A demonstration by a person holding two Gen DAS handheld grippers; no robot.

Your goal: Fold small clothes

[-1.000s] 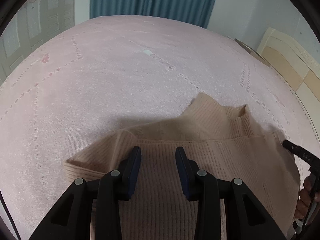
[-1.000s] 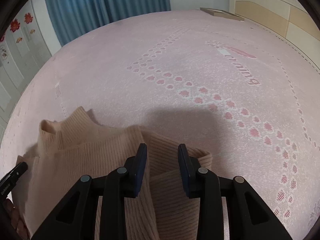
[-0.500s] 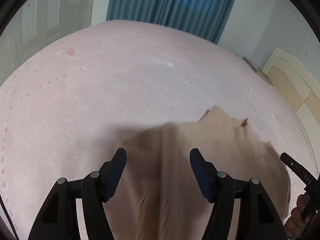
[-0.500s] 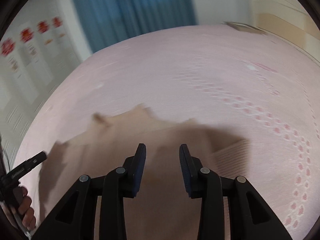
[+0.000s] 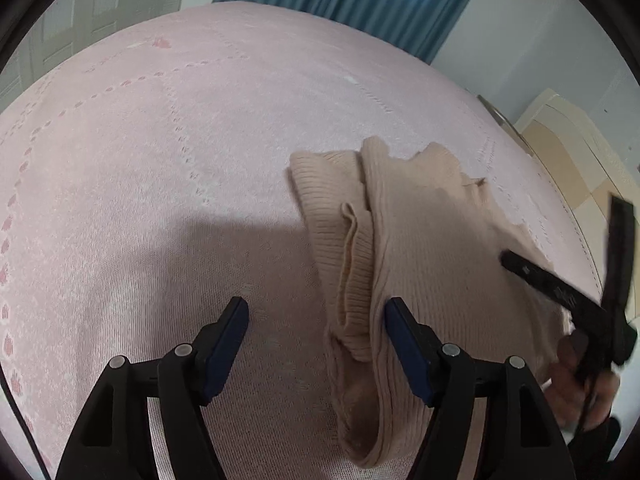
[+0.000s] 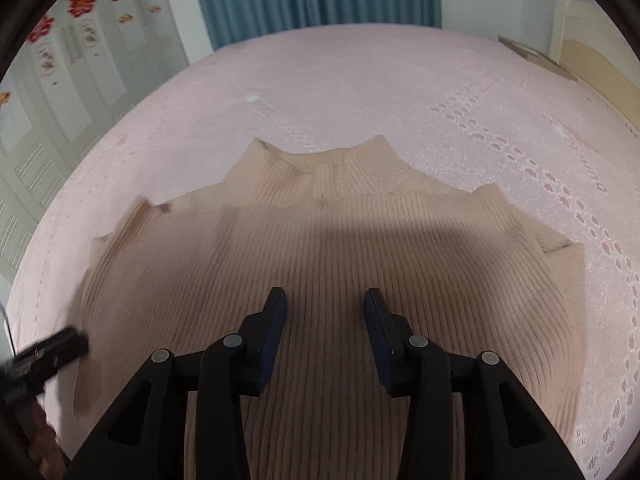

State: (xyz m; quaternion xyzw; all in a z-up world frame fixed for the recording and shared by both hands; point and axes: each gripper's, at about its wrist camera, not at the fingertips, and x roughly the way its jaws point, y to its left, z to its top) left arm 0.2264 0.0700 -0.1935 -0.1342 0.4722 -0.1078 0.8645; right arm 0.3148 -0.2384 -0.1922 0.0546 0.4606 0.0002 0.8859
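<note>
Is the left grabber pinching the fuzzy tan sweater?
Apart. In the left wrist view, the left gripper stands wide open; the ribbed tan knit sweater on the pink bedspread lies loose between its fingers, unclamped.

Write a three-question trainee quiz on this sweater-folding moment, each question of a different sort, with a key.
1. True or false: the left gripper is shut on the beige sweater.
2. Multiple choice: what does the sweater lie on? A) a wooden floor B) a pink bedspread C) a metal tray
3. Fill in: in the right wrist view, the right gripper is open above the sweater's ribbed ____.

Key:
1. False: its fingers stand wide apart, with the folded sweater edge by the right finger only.
2. B
3. body, with the collar lying farther from the camera.
</note>
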